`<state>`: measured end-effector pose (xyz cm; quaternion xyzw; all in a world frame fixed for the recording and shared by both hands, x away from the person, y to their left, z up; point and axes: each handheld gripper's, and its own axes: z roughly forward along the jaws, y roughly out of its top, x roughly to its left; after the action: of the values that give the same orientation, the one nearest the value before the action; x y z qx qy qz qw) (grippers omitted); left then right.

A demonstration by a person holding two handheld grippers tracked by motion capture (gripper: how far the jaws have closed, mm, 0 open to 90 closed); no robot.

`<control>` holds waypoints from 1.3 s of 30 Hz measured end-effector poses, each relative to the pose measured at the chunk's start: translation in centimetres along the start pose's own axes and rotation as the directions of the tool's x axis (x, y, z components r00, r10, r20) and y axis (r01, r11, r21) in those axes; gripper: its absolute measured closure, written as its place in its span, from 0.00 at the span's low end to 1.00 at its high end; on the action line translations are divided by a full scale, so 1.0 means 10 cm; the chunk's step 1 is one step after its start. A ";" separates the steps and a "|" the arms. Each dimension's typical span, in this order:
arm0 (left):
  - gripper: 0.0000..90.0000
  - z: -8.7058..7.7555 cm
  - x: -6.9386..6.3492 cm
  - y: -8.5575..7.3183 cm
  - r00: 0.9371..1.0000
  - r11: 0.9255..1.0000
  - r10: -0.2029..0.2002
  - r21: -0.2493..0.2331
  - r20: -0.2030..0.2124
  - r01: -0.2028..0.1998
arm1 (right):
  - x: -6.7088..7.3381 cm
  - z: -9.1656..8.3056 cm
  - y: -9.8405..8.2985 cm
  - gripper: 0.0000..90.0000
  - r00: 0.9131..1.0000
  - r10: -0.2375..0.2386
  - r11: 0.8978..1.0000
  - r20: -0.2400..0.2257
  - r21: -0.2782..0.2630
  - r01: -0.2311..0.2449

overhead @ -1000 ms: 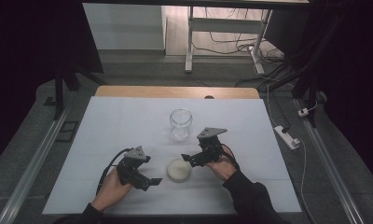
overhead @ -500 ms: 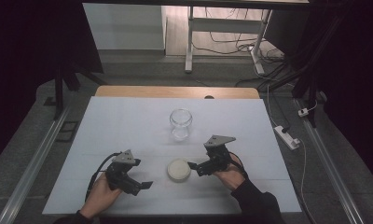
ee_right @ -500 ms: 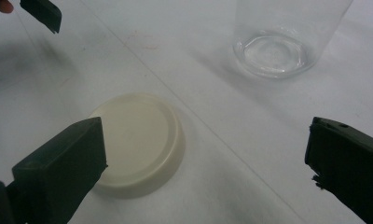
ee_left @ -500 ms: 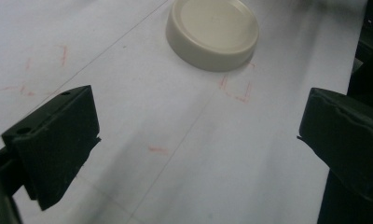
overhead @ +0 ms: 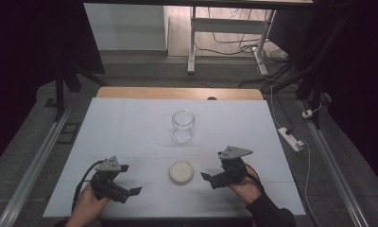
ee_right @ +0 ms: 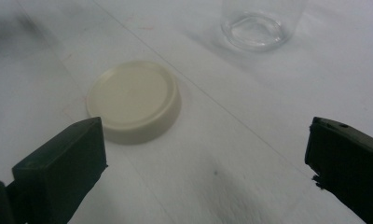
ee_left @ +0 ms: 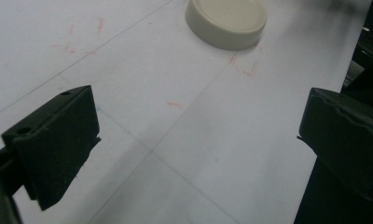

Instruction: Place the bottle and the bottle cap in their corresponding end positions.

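Observation:
A round cream lid (overhead: 181, 172) lies flat on the white table (overhead: 130, 127), near the front and between my hands. An empty clear glass jar (overhead: 183, 125) stands upright farther back, in line with the lid. My left gripper (overhead: 130, 192) is open near the front left, pointing right at the lid from a short way off. In the left gripper view the lid (ee_left: 226, 21) lies well ahead of the left gripper (ee_left: 198, 140). My right gripper (overhead: 208, 179) is open just right of the lid. The right gripper (ee_right: 208, 154) holds nothing, with the lid (ee_right: 134, 100) ahead to the left and the jar (ee_right: 259, 23) beyond.
Faint red marks (ee_left: 245, 70) show on the table sheet near the lid. A wooden strip (overhead: 177, 93) runs along the table's far edge. A power strip (overhead: 291, 138) and cables lie on the floor to the right. Metal rails (overhead: 31, 170) flank the table.
Both grippers have drawn back toward the front edge and away from the lid, the left going left, the right going right. Lid and jar have stayed put.

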<state>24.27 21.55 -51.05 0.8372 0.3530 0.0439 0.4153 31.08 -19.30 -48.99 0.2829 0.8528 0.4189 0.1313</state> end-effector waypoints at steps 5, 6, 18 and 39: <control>0.00 -0.10 0.01 -0.09 1.000 1.000 -0.021 -0.015 -0.020 0.020 | -0.02 -0.15 -0.12 0.00 0.999 0.020 1.000 0.029 -0.001 -0.020; 0.00 -0.12 0.01 -0.11 0.999 1.000 -0.025 -0.017 -0.023 0.024 | -0.02 -0.17 -0.14 0.00 0.999 0.027 1.000 0.035 -0.001 -0.027; 0.00 -0.34 0.03 -0.35 0.994 0.996 -0.083 -0.044 -0.075 0.080 | -0.07 -0.51 -0.42 0.00 0.990 0.083 0.997 0.112 -0.008 -0.082; 0.00 -0.59 0.03 -0.68 0.972 0.989 -0.150 -0.040 -0.183 0.145 | -0.05 -0.94 -0.80 0.00 0.962 0.183 0.982 0.202 0.002 -0.187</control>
<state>18.57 28.42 -52.25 0.7952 0.4509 0.0954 0.3939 24.16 -29.52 -49.58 0.4036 0.8093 0.3898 0.1741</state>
